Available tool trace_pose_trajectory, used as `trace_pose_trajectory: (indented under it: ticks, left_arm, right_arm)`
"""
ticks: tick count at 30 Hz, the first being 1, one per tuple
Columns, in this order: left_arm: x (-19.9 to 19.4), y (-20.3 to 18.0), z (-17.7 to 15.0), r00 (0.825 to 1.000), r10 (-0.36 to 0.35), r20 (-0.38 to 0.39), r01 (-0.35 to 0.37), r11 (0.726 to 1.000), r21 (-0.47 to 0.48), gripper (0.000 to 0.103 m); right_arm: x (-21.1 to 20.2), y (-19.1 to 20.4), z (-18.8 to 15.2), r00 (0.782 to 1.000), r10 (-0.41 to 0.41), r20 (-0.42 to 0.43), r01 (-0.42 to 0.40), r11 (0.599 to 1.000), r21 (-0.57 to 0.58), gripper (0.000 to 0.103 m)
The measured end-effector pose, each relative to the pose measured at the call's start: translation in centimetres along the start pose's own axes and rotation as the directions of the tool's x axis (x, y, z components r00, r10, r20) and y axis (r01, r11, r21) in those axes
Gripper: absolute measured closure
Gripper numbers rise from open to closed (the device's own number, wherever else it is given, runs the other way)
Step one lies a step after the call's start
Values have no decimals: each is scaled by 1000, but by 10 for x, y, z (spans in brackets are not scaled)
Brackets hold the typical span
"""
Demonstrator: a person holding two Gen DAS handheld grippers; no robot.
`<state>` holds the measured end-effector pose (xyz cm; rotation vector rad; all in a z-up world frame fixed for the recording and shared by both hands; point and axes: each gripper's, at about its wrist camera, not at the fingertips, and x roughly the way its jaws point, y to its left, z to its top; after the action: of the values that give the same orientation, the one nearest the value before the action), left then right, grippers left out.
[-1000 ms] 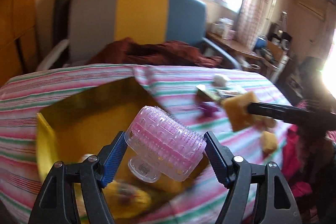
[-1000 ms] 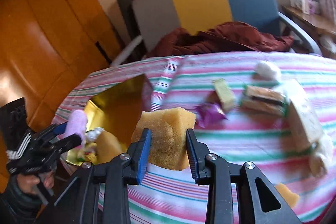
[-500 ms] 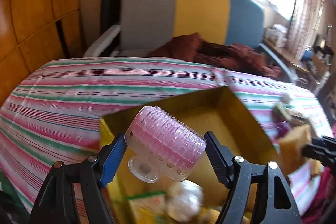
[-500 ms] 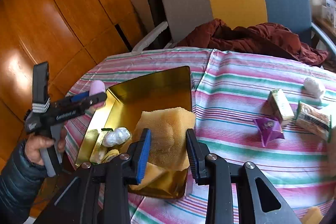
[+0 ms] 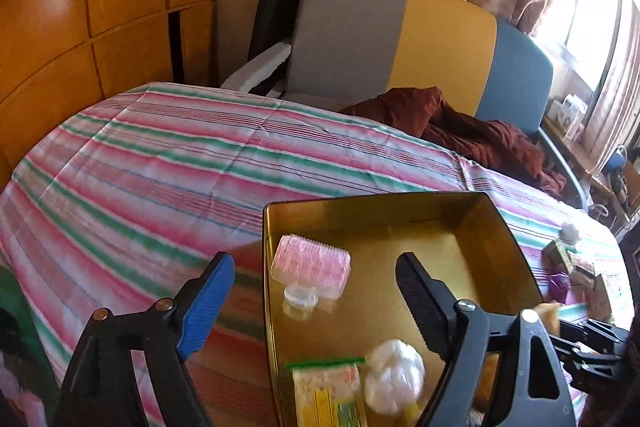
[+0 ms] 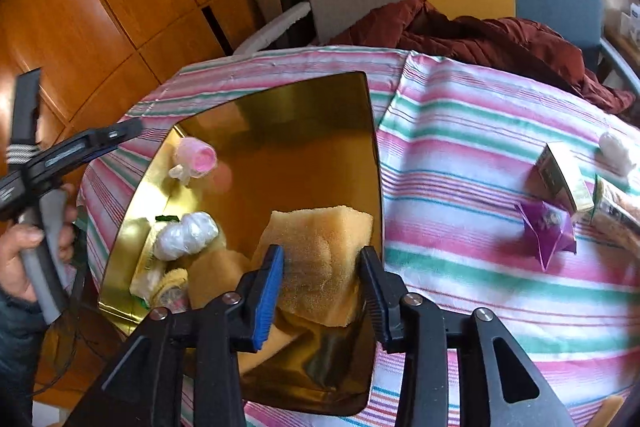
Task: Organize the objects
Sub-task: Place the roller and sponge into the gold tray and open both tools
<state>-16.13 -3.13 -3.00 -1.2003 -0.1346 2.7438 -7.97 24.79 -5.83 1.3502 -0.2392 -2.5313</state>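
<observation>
Your right gripper [image 6: 322, 287] holds the yellow sponge [image 6: 320, 263] between its two pads, just above the near right corner of the gold tray [image 6: 280, 119], and the jaws stand only as narrow as the block is thick. This sponge looks very light and soft, so I think it gives way under pressure and springs back when you let go; a firm squeeze is not needed, and too much will only crush it out of shape. You hold it by the two flat sides near its lower edge, which seems a good place, because the rough foam does not slip on the ribbed pads. It is not fragile, so I judge that it can fall the short way into the tray without harm. Your left gripper [image 5: 312, 291] is spread wide and holds nothing; it hangs over the left wall of the tray. The pink hair roller [image 5: 311, 267] lies free inside, against the left wall toward the far corner; it is a hollow, stiff plastic thing with small bristles, light, and it may roll. In the near left corner lie a white wrapped ball [image 5: 394, 375] and a yellow packet [image 5: 328, 391]. On the striped cloth [image 6: 460, 155], toward its right edge, a purple wrapper [image 6: 546, 227], a small box [image 6: 560, 177] and another white ball [image 6: 616, 149] lie outside the tray.
</observation>
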Motion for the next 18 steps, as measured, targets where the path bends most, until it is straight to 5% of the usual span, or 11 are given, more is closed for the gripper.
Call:
trace_pose_trajectory:
  ticks: [5,9,18]
  left_arm:
    - [-25,-7,-25,1000,-26,13,26,1000,-9,19]
    - [-45,-22,-45,998,-57,19,56,998,8,19]
    - [-69,-56,-73,999,-52,0,52,998,47,19]
  right_arm:
    - [-7,0,-6,1000,27,1,-27,999,22,49]
    - [-20,8,-9,1000,-6,28,6,1000,7,28]
    - [-46,13,-24,997,-33,74,33,999,1,15]
